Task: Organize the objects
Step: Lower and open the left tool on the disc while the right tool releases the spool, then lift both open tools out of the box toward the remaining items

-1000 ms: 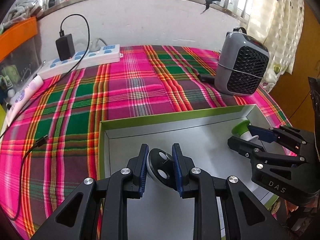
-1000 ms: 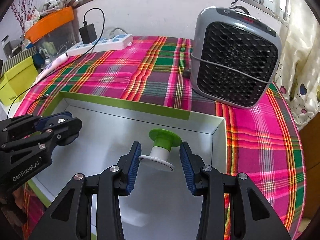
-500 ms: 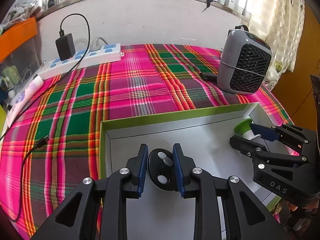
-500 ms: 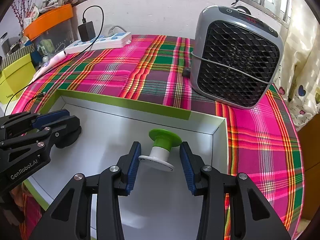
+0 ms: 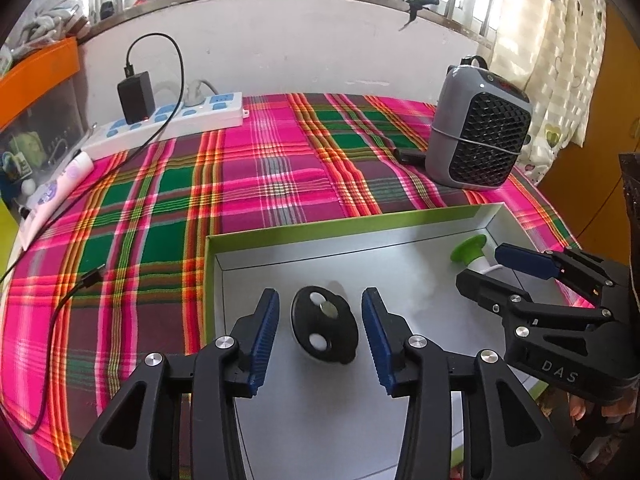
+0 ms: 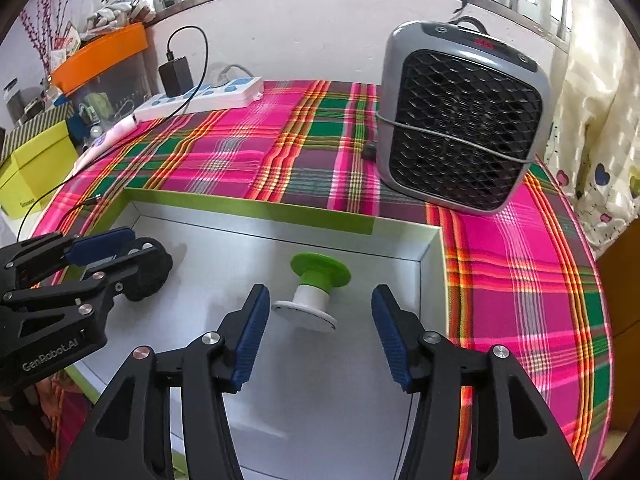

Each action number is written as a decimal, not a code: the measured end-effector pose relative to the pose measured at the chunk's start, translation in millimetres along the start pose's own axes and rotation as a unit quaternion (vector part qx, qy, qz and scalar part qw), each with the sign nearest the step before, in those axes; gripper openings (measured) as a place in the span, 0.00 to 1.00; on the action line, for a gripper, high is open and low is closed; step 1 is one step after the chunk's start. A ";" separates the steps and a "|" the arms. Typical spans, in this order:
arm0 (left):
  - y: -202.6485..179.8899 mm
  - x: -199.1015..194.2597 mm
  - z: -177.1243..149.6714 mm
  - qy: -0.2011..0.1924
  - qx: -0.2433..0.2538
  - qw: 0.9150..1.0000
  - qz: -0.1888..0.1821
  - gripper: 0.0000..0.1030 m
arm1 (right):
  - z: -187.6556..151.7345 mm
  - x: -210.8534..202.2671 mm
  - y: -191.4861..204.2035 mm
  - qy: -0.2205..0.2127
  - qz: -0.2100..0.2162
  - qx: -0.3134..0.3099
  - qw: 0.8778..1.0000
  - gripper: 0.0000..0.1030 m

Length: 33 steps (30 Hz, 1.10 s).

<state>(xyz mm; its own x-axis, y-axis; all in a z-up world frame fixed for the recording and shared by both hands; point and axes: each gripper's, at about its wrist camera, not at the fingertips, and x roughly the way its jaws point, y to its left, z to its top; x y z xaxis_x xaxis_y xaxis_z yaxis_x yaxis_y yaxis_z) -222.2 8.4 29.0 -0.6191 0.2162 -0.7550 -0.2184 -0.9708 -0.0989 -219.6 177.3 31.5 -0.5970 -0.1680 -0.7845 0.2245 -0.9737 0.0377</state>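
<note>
Indoors, a desk [image 5: 280, 168] covered in pink, green and orange plaid cloth stands against a white wall under a barred window. A grey heater [image 6: 460, 120] with a black grille sits near the desk's far right corner, and a white power strip [image 5: 168, 124] with a black charger [image 5: 136, 96] plugged in lies along the far left edge. A shallow tray [image 5: 352, 224], green-rimmed with a pale grey floor, fills the near edge of the desk.

Inside the tray, near its left wall, a black disc [image 5: 324, 330] with pale round spots leans tilted on its edge. The left gripper [image 5: 320, 332] is spread wide around it, blue pads on either side, touching neither. In the tray's far right corner lies a spool [image 6: 316, 288] with a green cap, white stem and white base, tipped on its side. The right gripper [image 6: 316, 332] is also spread, straddling the spool without contact.

Bare tray floor lies between the two objects, and open cloth beyond the tray's far rim.
</note>
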 end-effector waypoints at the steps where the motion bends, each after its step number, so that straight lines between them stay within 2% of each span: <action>1: 0.1 -1.9 -0.8 -0.002 -0.001 1.000 0.000 0.40 | -0.7 -1.7 -0.5 -0.002 0.001 0.002 1.000 0.53; 21: 3.5 -64.5 -32.7 -0.043 -0.013 0.999 -0.001 0.41 | -33.8 -57.1 -0.7 -0.046 -0.003 0.023 0.999 0.53; 33: 8.7 -88.0 -65.5 -0.043 -0.017 0.999 0.001 0.41 | -63.3 -91.7 3.3 -0.068 0.006 0.021 0.997 0.53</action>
<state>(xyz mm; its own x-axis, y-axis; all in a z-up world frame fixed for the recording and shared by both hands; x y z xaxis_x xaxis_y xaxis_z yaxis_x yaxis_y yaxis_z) -120.3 -25.9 52.1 -0.6821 0.2201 -0.6974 -0.1912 -0.9741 -0.1205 -115.4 199.2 64.4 -0.6941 -0.1961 -0.6926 0.2013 -0.9767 0.0747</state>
